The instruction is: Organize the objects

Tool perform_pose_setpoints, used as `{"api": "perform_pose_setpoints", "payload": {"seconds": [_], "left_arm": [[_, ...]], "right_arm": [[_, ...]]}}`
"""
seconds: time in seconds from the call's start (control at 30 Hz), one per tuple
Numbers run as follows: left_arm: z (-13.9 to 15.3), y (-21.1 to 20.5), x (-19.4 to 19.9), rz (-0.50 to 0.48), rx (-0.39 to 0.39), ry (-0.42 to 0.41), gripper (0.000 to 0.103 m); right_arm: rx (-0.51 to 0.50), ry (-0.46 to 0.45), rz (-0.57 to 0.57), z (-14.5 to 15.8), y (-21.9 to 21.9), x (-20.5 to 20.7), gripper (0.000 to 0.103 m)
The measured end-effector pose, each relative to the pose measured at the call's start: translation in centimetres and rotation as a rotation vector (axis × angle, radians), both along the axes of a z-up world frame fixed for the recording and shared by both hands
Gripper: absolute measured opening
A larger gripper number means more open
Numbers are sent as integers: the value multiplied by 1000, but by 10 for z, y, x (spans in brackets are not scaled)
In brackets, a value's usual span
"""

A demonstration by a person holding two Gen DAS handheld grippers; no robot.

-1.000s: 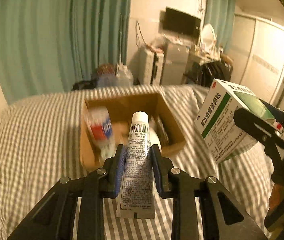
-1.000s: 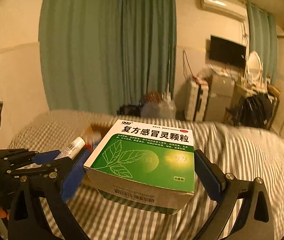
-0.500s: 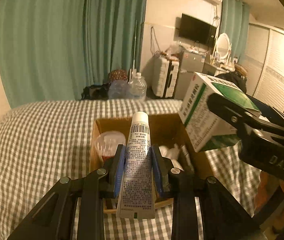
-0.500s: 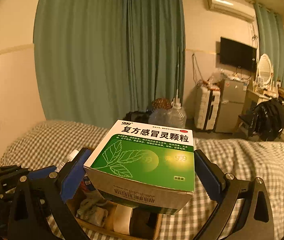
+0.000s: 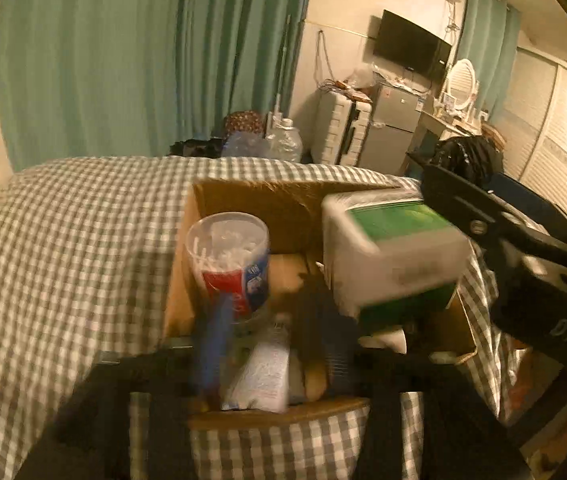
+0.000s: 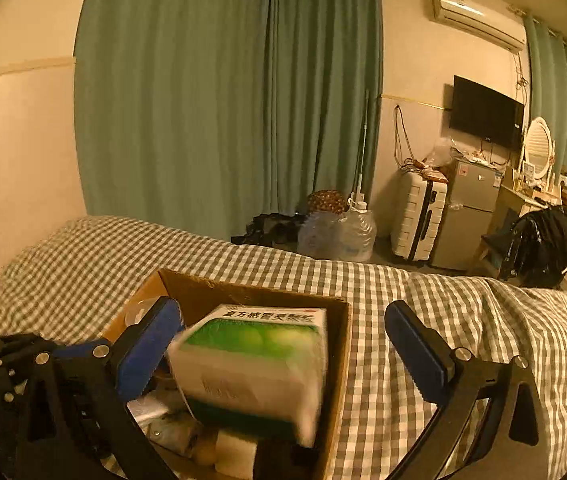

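Observation:
An open cardboard box (image 5: 283, 194) sits on the checked bed. Over its near edge my left gripper (image 5: 267, 344) is open, its pads blurred and apart from the white tube (image 5: 261, 372), which lies loose between them, inside the box's near edge. A jar of cotton swabs (image 5: 229, 256) stands in the box's left side. My right gripper (image 6: 283, 350) is open, wide of the green and white medicine box (image 6: 255, 360), which tilts, blurred, into the cardboard box (image 6: 211, 292). From the left wrist view the medicine box (image 5: 387, 256) is over the right half.
The checked bedcover (image 6: 463, 320) spreads all round the box. Beyond the bed are green curtains (image 6: 223, 100), water bottles (image 6: 339, 232), a white suitcase (image 6: 417, 216), a small fridge (image 6: 467, 208) and a chair with a black bag (image 6: 543, 244).
Both grippers moved over the cardboard box, lowered and opened. The tube has left the left pads, and the medicine box has dropped from the right pads into the box.

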State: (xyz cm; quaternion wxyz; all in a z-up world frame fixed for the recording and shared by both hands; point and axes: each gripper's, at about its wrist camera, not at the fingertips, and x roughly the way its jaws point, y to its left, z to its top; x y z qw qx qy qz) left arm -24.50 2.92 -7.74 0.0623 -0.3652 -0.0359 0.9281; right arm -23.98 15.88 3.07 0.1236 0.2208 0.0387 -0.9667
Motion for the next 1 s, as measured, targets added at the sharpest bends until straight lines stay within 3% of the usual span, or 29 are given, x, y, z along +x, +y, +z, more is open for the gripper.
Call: {"api": "perform_pose_setpoints", "payload": {"seconds": [0.03, 0.2, 0.27, 0.47, 0.57, 0.7, 0.83, 1.0], "left_arm": [[5, -2, 5, 14, -4, 15, 71], [36, -15, 27, 34, -11, 41, 71], [55, -17, 40, 39, -22, 67, 83], [109, -23, 83, 49, -35, 185, 100], [126, -26, 96, 53, -48, 237, 103], [134, -20, 106, 51, -75, 263, 103], [128, -10, 117, 68, -156, 249, 103], [114, -3, 138, 44, -174, 307, 103]], "right_arm": [[-16, -3, -8, 4, 4, 4, 103], [-43, -33, -37, 41, 26, 34, 103], [-22, -39, -45, 57, 29, 47, 103], [18, -5, -37, 118, 39, 95, 103], [42, 22, -33, 137, 43, 111, 103], [34, 32, -67, 140, 50, 122, 103], [12, 39, -115, 119, 53, 137, 103], [-19, 36, -153, 97, 49, 154, 103]]}}
